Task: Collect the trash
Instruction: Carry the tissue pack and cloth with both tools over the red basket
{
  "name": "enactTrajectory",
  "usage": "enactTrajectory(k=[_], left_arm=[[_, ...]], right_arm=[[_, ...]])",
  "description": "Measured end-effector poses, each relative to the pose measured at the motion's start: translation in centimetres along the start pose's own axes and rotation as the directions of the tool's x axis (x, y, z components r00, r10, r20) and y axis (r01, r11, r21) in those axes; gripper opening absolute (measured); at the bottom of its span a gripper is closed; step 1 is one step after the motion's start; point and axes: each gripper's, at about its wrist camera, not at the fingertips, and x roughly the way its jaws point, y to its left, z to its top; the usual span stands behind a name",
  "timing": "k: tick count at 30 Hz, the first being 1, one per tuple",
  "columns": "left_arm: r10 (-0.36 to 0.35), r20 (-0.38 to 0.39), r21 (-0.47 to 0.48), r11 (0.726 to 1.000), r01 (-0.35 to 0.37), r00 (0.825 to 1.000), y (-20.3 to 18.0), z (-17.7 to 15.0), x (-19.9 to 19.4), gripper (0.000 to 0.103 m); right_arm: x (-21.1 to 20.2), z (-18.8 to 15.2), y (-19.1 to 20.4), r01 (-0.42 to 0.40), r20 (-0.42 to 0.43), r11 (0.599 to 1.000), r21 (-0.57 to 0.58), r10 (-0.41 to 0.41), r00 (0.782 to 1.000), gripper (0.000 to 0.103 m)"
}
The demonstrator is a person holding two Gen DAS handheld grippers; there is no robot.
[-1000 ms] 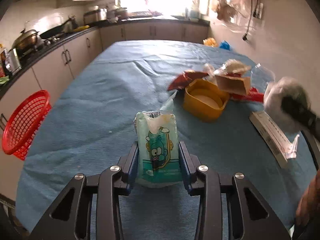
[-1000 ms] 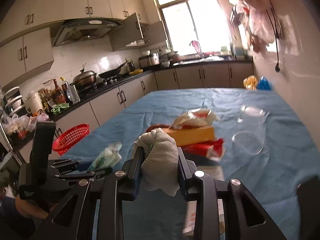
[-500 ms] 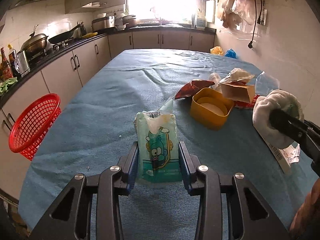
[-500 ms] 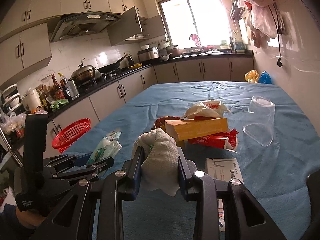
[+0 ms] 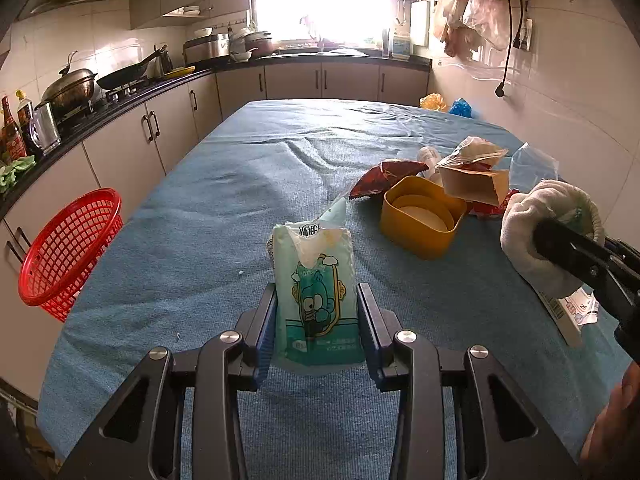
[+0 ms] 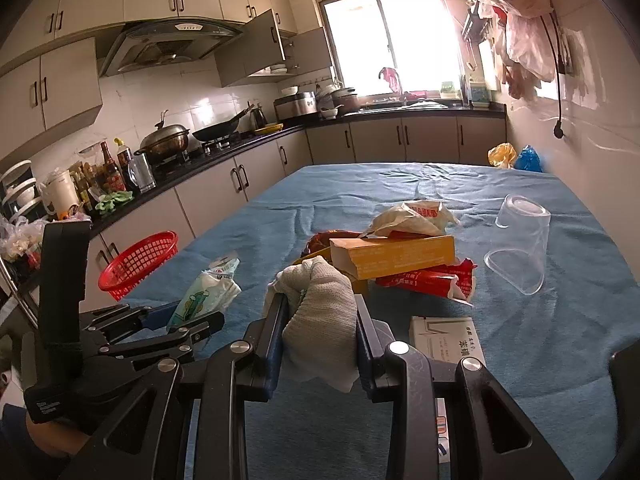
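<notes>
My left gripper point(image 5: 317, 300) is shut on a green-and-white snack packet point(image 5: 316, 292) with a cartoon figure, held above the blue-clothed table point(image 5: 224, 208). It also shows in the right wrist view point(image 6: 208, 294). My right gripper point(image 6: 320, 304) is shut on a white balled cloth point(image 6: 324, 312), which also shows at the right of the left wrist view point(image 5: 548, 232). A red mesh basket point(image 5: 68, 248) hangs off the table's left edge, left of both grippers.
On the table lie a yellow tub point(image 5: 420, 220), a cardboard box point(image 6: 394, 256), red wrappers point(image 6: 432, 280), a crumpled bag point(image 6: 412, 216), a clear plastic cup point(image 6: 518, 248) and a white carton point(image 6: 448, 344). Kitchen counters point(image 6: 224, 148) run along the left and back.
Both grippers have risen and steadied, still holding their items. The right gripper with the cloth has come a little nearer the left one.
</notes>
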Motion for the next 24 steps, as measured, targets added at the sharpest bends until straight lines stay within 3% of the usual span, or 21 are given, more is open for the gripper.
enactTrajectory(k=[6,24], left_arm=[[-0.005,-0.001,-0.005,1.000,0.005,1.000,0.2,0.1,-0.2,0.036],[0.018,0.032,-0.067,0.998,-0.015,0.999,3.7,0.7,-1.8,0.037]], right_arm=[[0.0,0.1,0.4,0.020,-0.002,1.000,-0.012,-0.020,1.000,0.033],[1.1,1.0,2.7,-0.039,-0.058,0.999,-0.009,0.038,0.998,0.033]])
